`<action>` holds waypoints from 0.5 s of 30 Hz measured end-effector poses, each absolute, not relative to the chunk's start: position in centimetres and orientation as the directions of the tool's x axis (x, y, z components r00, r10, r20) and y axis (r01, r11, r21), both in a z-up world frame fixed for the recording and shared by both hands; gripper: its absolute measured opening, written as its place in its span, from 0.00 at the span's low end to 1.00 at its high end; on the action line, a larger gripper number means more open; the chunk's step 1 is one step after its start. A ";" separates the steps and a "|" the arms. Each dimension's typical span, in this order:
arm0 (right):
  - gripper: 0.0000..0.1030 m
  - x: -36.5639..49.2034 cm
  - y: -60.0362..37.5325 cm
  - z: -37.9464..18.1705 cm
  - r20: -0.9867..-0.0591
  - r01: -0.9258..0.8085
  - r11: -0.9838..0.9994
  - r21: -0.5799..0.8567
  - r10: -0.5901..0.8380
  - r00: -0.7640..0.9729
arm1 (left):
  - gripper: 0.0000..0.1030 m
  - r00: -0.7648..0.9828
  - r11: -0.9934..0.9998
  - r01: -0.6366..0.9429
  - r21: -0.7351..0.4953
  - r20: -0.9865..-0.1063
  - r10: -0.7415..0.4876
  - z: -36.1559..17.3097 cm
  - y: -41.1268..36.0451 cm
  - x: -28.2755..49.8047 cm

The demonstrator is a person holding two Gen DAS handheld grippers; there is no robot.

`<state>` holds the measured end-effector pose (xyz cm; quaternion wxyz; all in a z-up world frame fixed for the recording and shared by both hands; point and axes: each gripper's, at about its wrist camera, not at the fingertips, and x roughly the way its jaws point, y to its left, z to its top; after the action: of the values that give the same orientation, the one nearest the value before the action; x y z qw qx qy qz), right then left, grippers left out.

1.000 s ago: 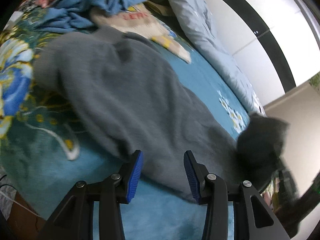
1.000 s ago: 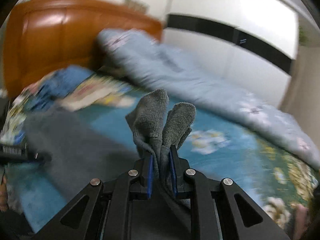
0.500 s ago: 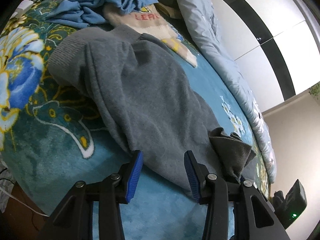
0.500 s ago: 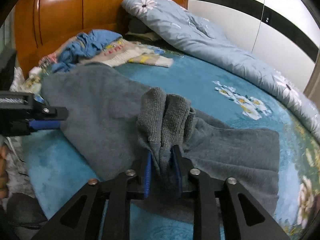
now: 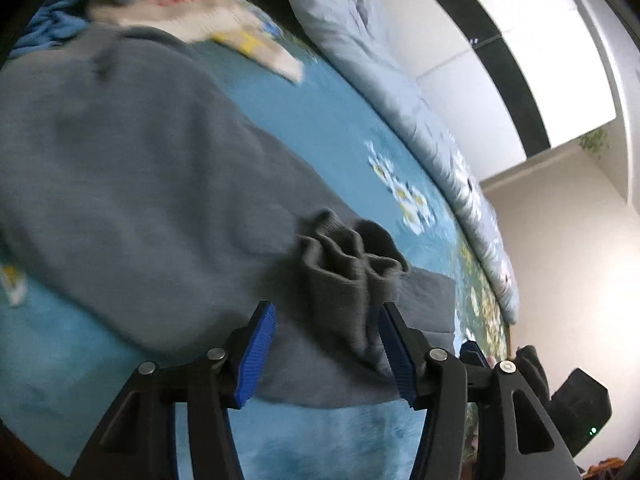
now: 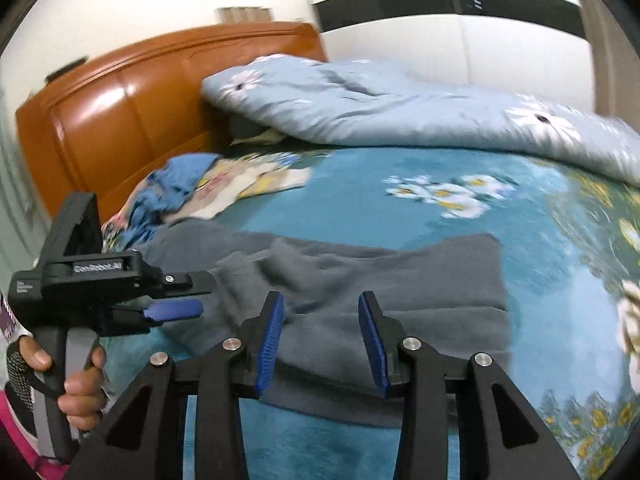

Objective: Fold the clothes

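A grey knit sweater (image 5: 132,184) lies spread on the teal bedspread (image 5: 328,128). Its bunched sleeve cuff (image 5: 352,256) rests on top of the body, near the front edge. My left gripper (image 5: 326,312) hovers over that cuff with its jaws opening. The cuff shows between the blue pads (image 5: 256,352) but is not pinched. In the right wrist view the sweater (image 6: 380,276) stretches across the bed. My right gripper (image 6: 320,304) is above its near edge, its jaws opening with nothing held. The left gripper (image 6: 180,296), held by a hand (image 6: 80,384), is at the left there.
A pile of blue and cream clothes (image 6: 192,188) lies by the orange wooden headboard (image 6: 132,108). A pale blue flowered quilt (image 6: 400,108) runs along the far side of the bed. White wardrobe doors with a black band (image 6: 500,0) stand behind it.
My right gripper has let go of the grey sleeve cuff, which now lies on the sweater body. The left gripper has slid to the right over that cuff and its jaws have widened.
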<state>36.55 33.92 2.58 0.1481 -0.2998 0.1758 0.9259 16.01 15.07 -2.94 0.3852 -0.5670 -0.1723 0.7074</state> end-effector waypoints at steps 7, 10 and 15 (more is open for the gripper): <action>0.39 38.4 36.5 1.0 -0.637 -0.436 -0.855 0.279 0.175 -0.751 | 0.56 -0.075 -0.699 -0.366 -0.615 -0.728 0.681 -3.1 18.8 16.6; 0.39 39.0 37.2 0.7 -0.635 -0.452 -0.841 0.299 0.178 -0.752 | 0.54 -0.103 -0.707 -0.401 -0.583 -0.738 0.667 -2.3 19.0 16.7; 0.39 39.5 37.6 0.6 -0.634 -0.461 -0.829 0.316 0.177 -0.753 | 0.24 -0.132 -0.734 -0.392 -0.555 -0.756 0.642 -2.4 19.1 16.2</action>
<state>39.48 37.62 0.58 0.1759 -0.3045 0.2335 0.9065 16.19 19.11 -2.38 0.3473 -0.5598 -0.1115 0.7440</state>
